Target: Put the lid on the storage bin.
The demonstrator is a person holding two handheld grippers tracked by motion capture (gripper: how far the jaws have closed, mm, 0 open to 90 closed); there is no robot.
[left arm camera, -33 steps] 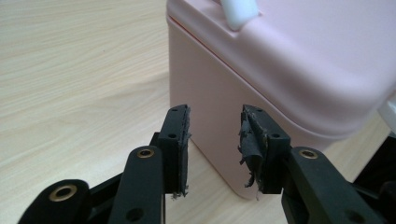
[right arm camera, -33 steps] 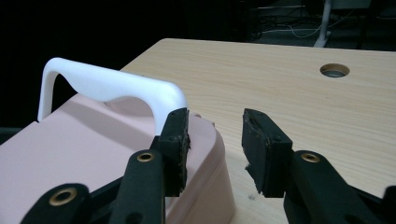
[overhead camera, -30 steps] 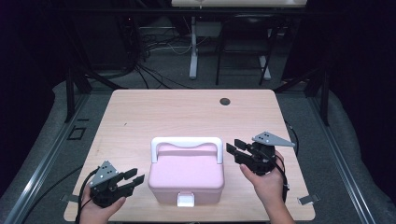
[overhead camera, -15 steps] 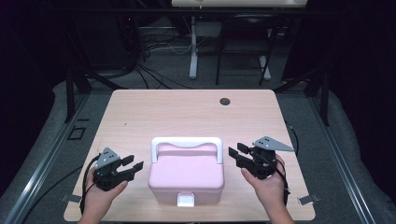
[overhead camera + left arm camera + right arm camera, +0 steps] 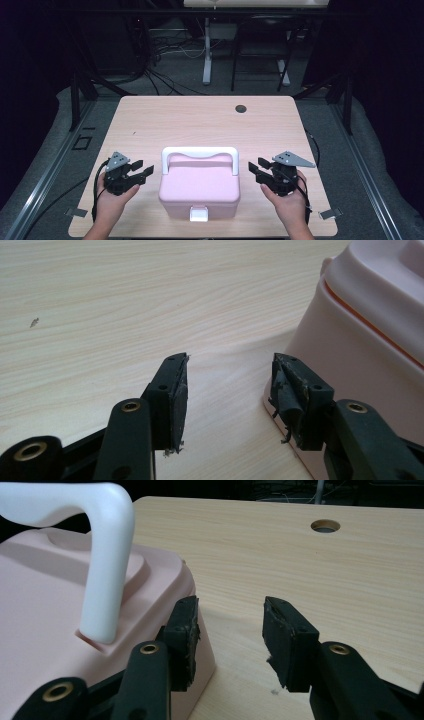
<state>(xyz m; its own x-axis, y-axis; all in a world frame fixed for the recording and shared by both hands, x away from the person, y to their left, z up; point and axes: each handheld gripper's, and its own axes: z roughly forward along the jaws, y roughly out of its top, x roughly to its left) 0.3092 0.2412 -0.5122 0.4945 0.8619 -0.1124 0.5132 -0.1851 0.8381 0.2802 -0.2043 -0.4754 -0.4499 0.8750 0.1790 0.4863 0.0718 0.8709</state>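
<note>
Here, plain unlabelled pink box [image 5: 199, 189], left claw [image 5: 144, 170] newly spread, right claw [image 5: 255, 170] released, both empty.

pink box [image 5: 200, 187] with white handle [image 5: 199, 153] on the wooden table [image 5: 200, 120], between left gripper [image 5: 141, 171] and right gripper [image 5: 255, 170]

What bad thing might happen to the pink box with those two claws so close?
The left gripper and right gripper flank the pink box, open and holding nothing. One fingertip sits right by the box wall, so it may shove the box sideways. The upright white handle stands near the right gripper and might get bumped.
</note>
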